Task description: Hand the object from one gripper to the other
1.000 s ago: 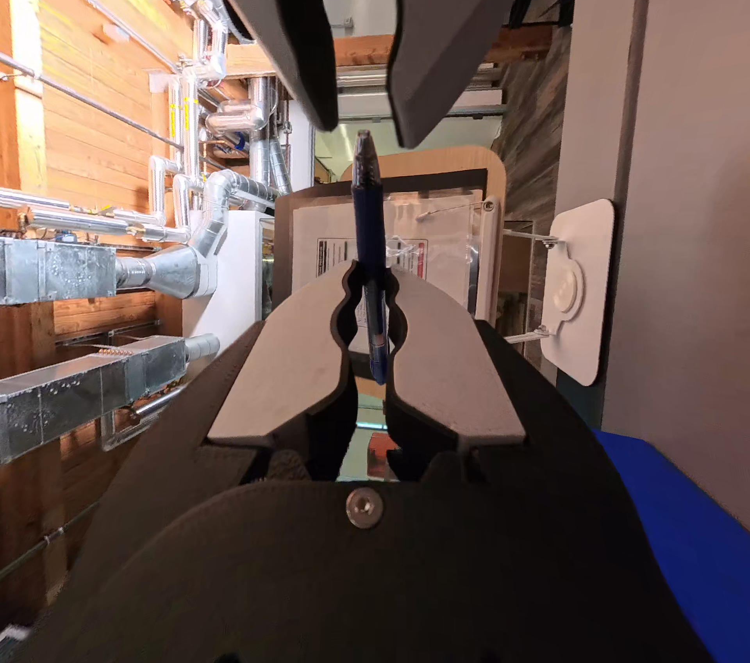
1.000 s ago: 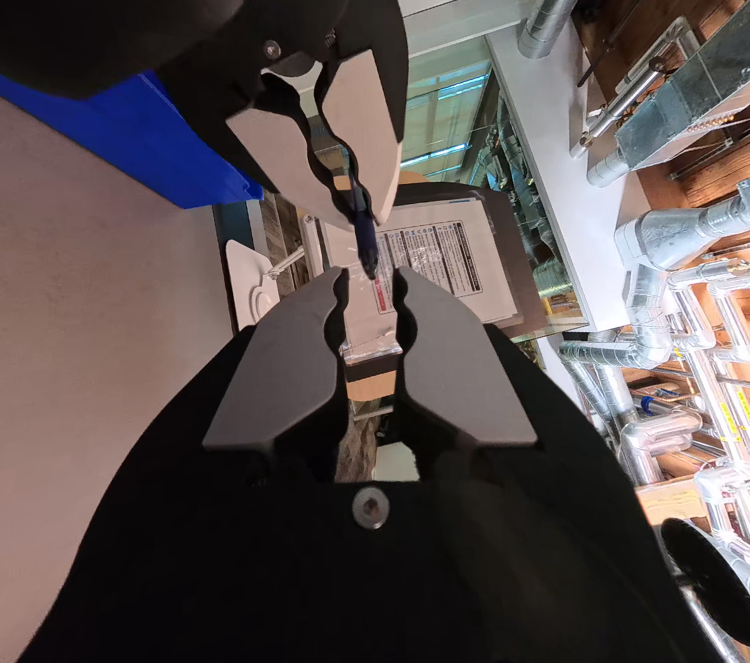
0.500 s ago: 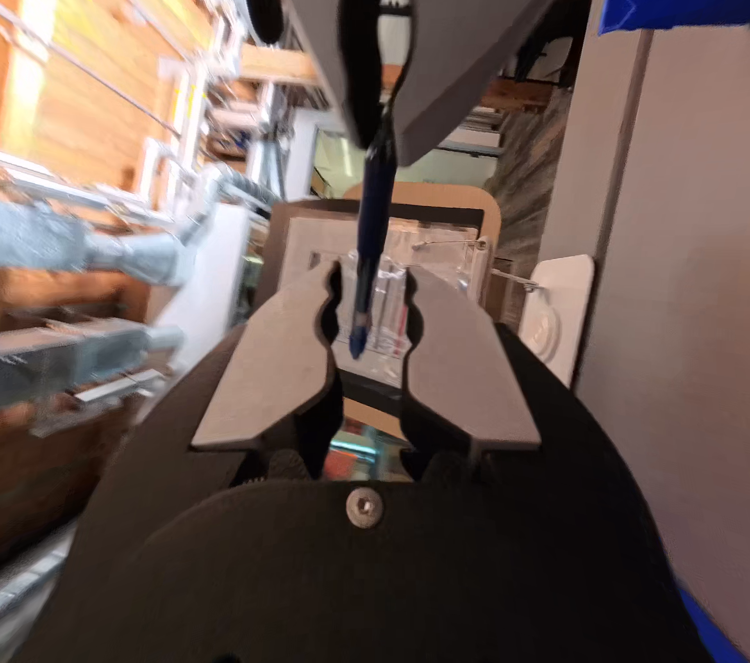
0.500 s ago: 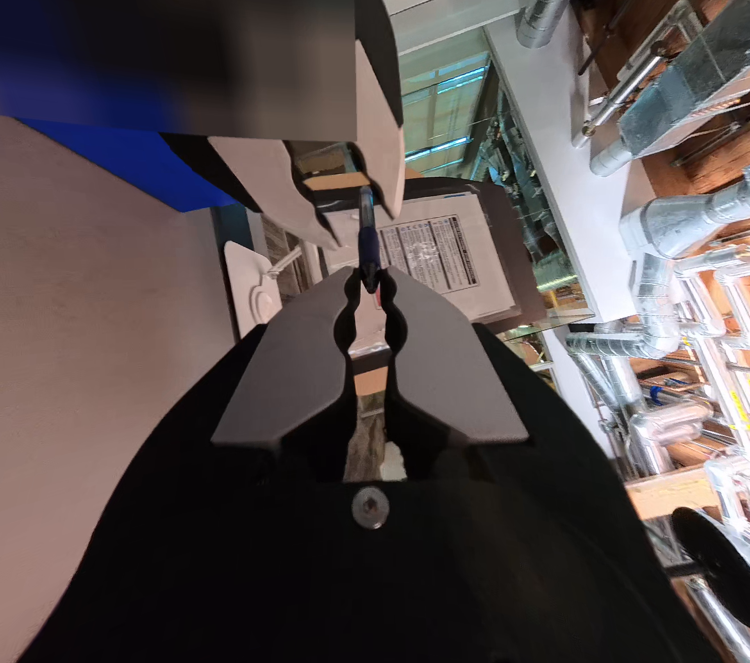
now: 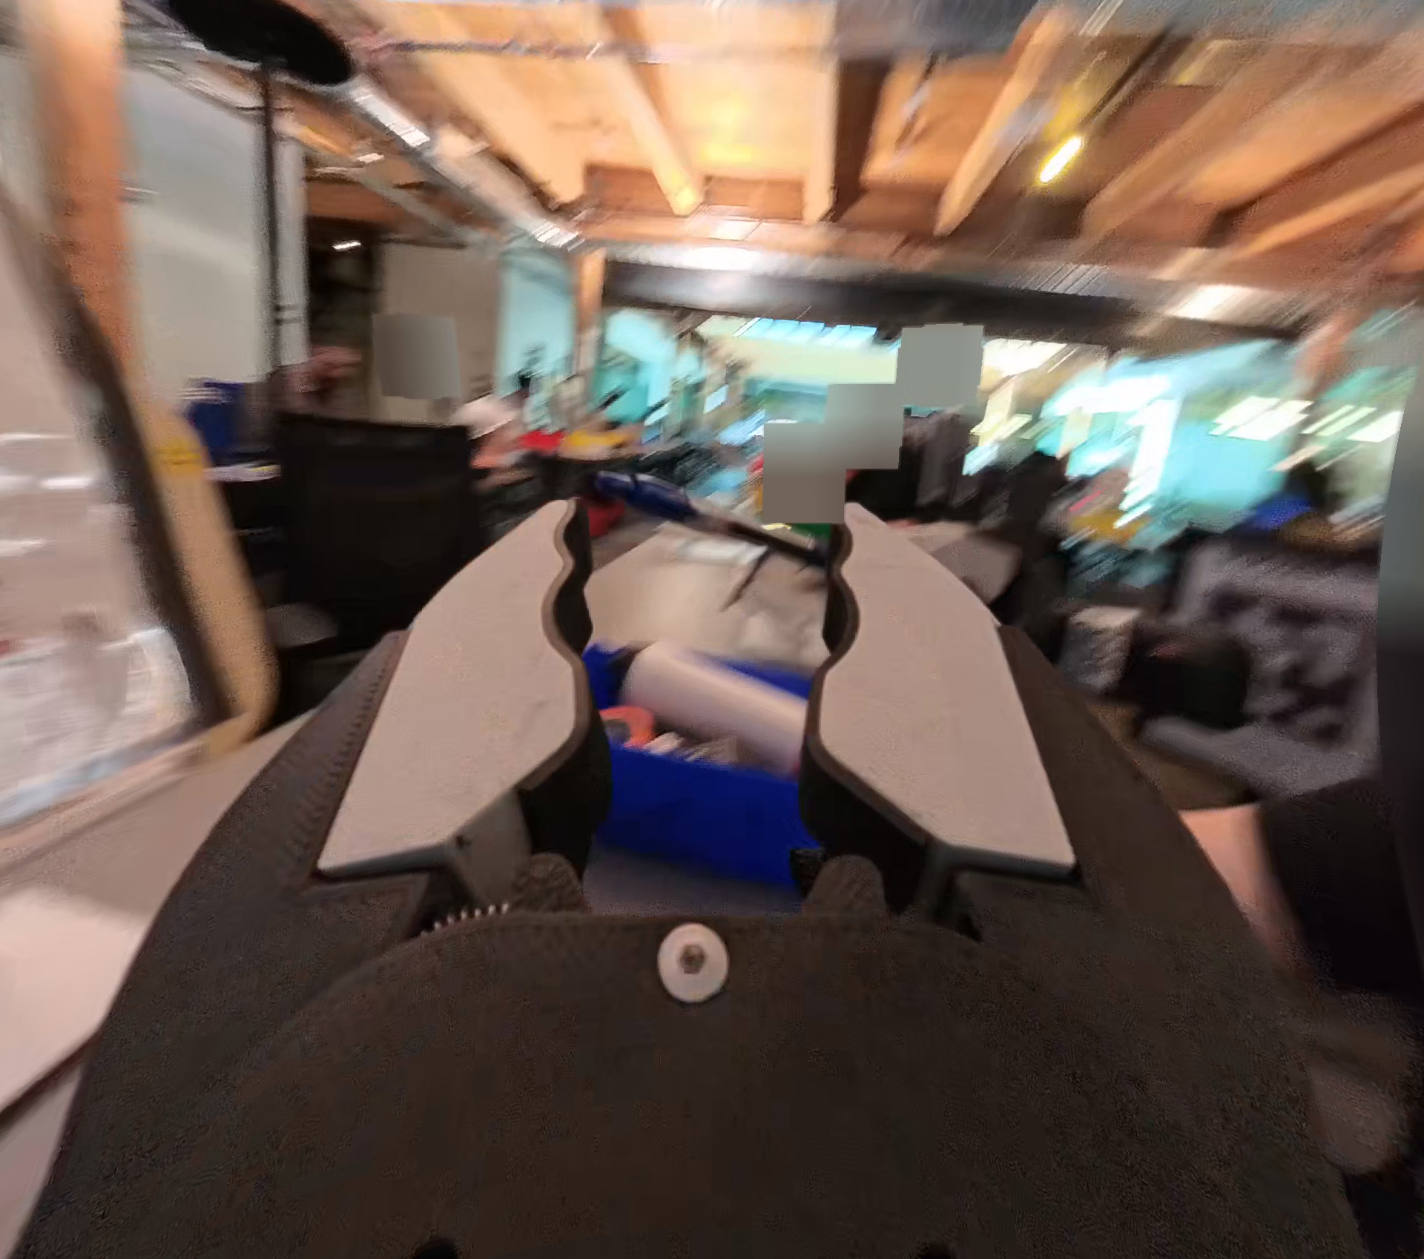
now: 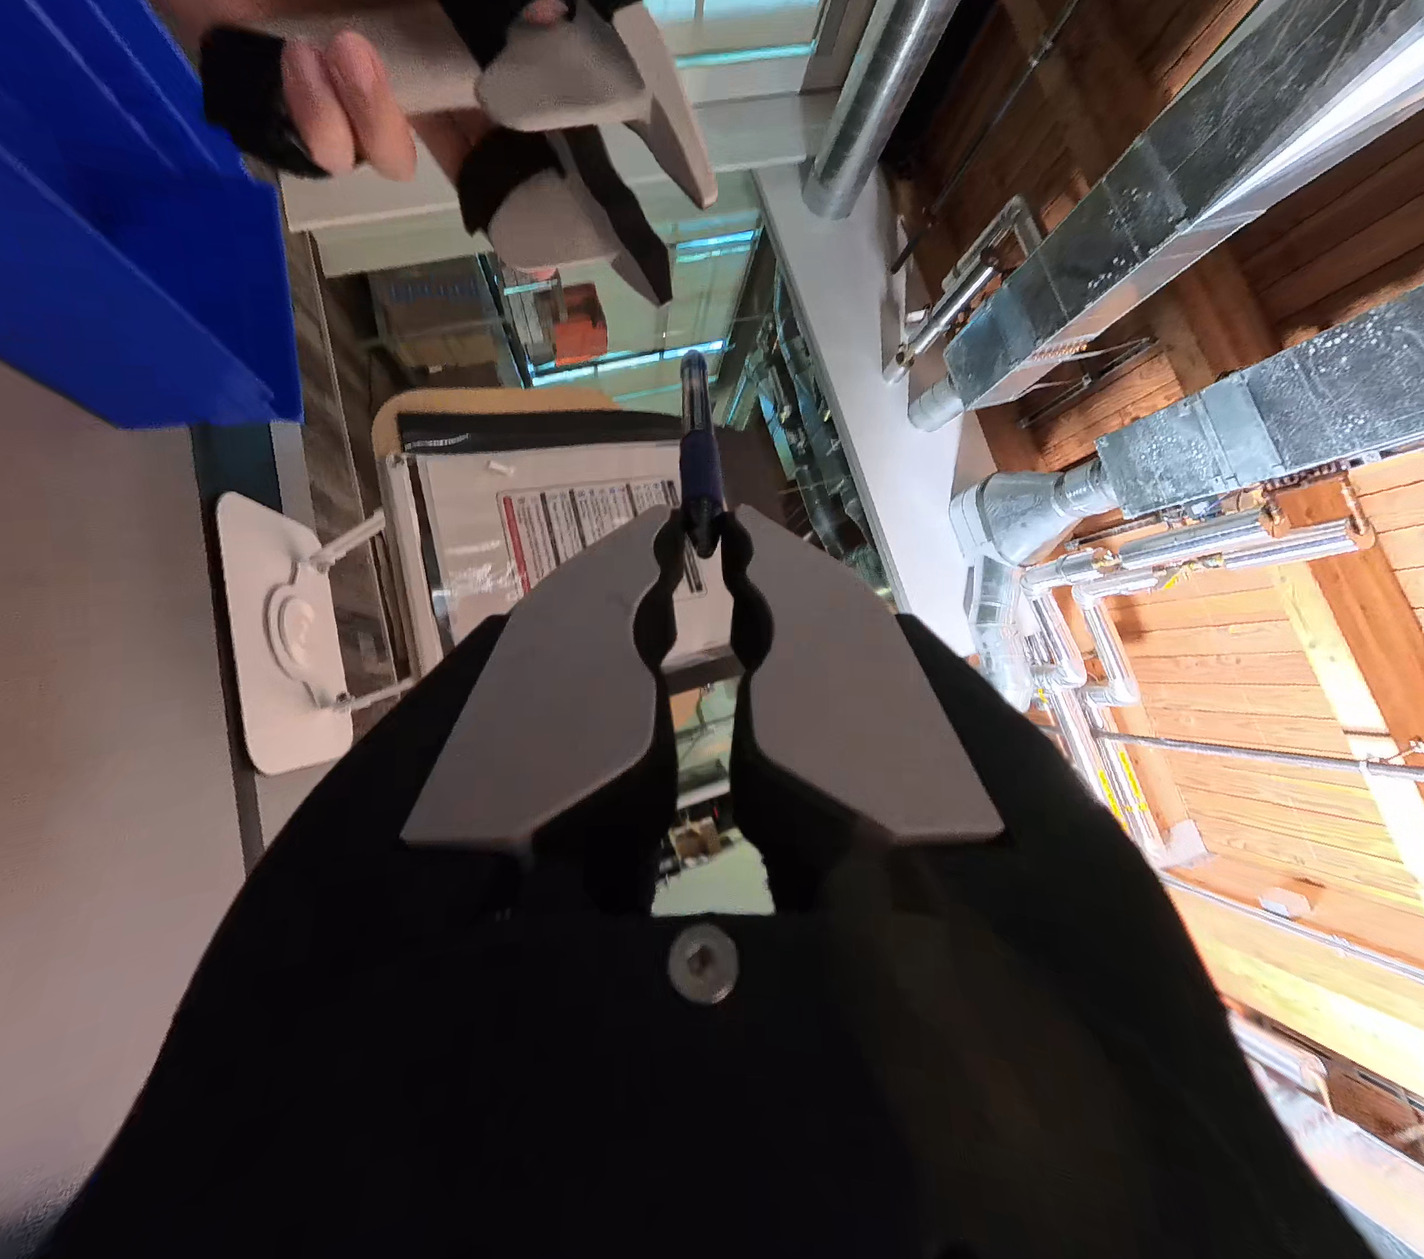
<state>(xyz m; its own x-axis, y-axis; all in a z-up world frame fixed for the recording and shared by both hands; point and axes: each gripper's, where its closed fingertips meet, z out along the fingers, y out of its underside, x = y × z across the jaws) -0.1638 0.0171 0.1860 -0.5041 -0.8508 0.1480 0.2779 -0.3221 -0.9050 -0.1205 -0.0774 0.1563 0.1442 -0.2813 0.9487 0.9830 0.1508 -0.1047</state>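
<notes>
While right gripper [image 6: 700, 523] fingers pinch blue pen [image 6: 698, 452] (tip outward), left gripper [image 5: 707, 532] fingers wide, empty.

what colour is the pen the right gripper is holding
Dark blue, with a clear section near its far end; the right wrist view shows the pen best.

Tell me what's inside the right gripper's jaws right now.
The right gripper has its jaws shut on a blue pen near its lower end; the rest sticks out forward. The clamped part is mostly hidden.
</notes>
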